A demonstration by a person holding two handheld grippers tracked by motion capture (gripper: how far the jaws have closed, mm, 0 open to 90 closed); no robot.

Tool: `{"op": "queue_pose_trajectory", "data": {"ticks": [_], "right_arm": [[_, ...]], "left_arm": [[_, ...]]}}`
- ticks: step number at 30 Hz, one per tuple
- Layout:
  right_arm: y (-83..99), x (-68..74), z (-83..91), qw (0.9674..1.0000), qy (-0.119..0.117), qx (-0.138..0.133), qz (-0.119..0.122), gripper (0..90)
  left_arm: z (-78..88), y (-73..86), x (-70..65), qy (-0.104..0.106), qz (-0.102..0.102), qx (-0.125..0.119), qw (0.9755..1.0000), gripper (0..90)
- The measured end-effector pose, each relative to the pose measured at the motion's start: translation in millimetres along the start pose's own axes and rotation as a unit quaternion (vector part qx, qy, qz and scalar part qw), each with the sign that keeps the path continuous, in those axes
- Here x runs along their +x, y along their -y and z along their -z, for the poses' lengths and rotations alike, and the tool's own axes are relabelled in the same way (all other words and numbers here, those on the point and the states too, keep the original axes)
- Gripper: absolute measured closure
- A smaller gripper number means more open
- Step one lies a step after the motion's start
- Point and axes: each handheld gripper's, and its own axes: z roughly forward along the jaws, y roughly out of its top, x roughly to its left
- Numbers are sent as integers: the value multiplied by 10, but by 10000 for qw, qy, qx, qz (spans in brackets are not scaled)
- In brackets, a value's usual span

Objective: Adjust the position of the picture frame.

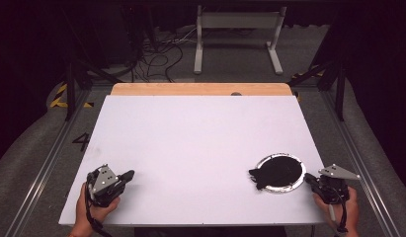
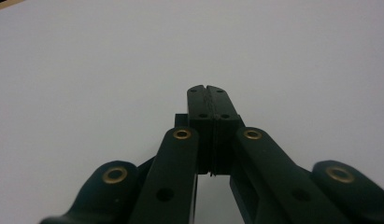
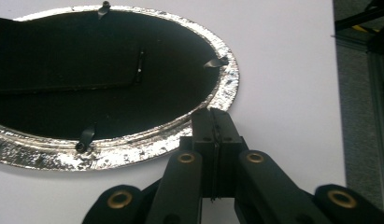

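Observation:
An oval picture frame (image 1: 278,172) lies face down at the near right of the white table (image 1: 200,133). Its rim is silver and its back black, with small metal tabs and a flap that sticks out to the left. In the right gripper view the frame's rim (image 3: 133,149) runs just ahead of my right gripper (image 3: 213,112), whose jaws are pressed together with nothing between them. I cannot tell whether the tips touch the rim. A hand holds that right gripper (image 1: 307,177) at the table's right edge. My left gripper (image 1: 127,175) rests at the near left, shut and empty (image 2: 209,88), over bare white table.
A wooden strip (image 1: 200,89) borders the table's far edge. Beyond it on the floor stand a white metal stand (image 1: 237,34) and a tangle of cables (image 1: 156,59). Metal rails (image 1: 361,163) run along both sides of the table.

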Motion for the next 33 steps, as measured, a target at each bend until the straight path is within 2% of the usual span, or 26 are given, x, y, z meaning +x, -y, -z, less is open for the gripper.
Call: {"op": "queue_pose_trajectory", "data": {"ticks": [3, 5, 9, 12, 20, 24, 29, 33], "right_arm": [[-4, 3, 7, 10000, -73, -18, 13, 900], [7, -15, 3, 9997, -168, -97, -136, 900], [23, -29, -33, 9988, -281, -217, -339, 900], [21, -6, -52, 9988, -284, -221, -344, 900], [-14, 36, -86, 9990, -338, -214, -214, 900], [-64, 78, -129, 9994, -287, -194, -40, 900], [-140, 62, -196, 9984, -513, -133, 173, 900], [-198, 44, -256, 9974, -694, -101, 152, 900]], "left_arm": [[-8, 0, 0, 40, 42, -15, 10000, 895], [-32, 10, -4, 38, 29, 64, 10000, 870], [-62, 0, -21, -25, -1, 115, 9999, 882], [-73, -13, -30, -25, 0, 134, 9999, 898], [-94, -4, -33, -21, -8, 194, 9998, 881], [-111, 2, -33, -25, -3, 234, 9997, 879], [-123, -4, -51, -75, -27, 238, 9997, 880], [-136, -13, -54, -62, -54, 222, 9997, 880]]}}
